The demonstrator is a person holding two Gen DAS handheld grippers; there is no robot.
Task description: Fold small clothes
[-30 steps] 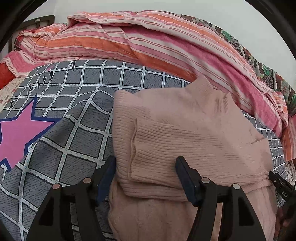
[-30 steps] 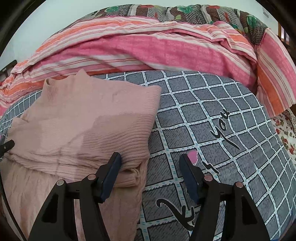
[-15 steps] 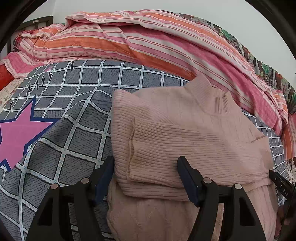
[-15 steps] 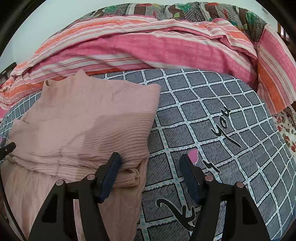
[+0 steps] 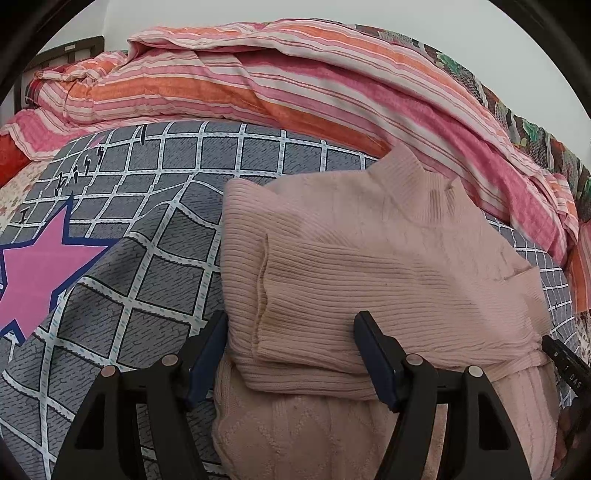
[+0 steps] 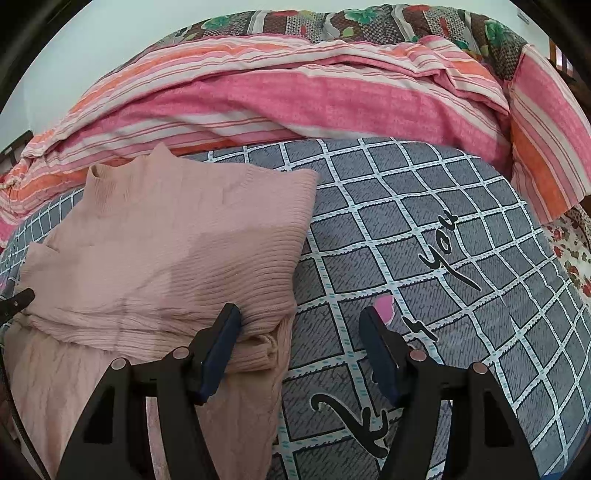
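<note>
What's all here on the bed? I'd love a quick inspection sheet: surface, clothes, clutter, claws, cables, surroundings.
Surface: grey checked bedcover with a pink star and black lettering.
Job's things: pink sweater, sleeves folded in, lying flat on the bedcover.
Clutter: striped quilt bunched along the far side; a floral blanket behind it.
Claws: left claw open astride the sweater's left edge; right claw open astride its right edge.
Cables: nothing seen.
Surroundings: plain pale wall.

the grey checked bedsheet [image 6: 424,229] bore black script reading "you" [image 6: 445,243]; the right gripper [image 5: 565,369] carried small letters "das".
</note>
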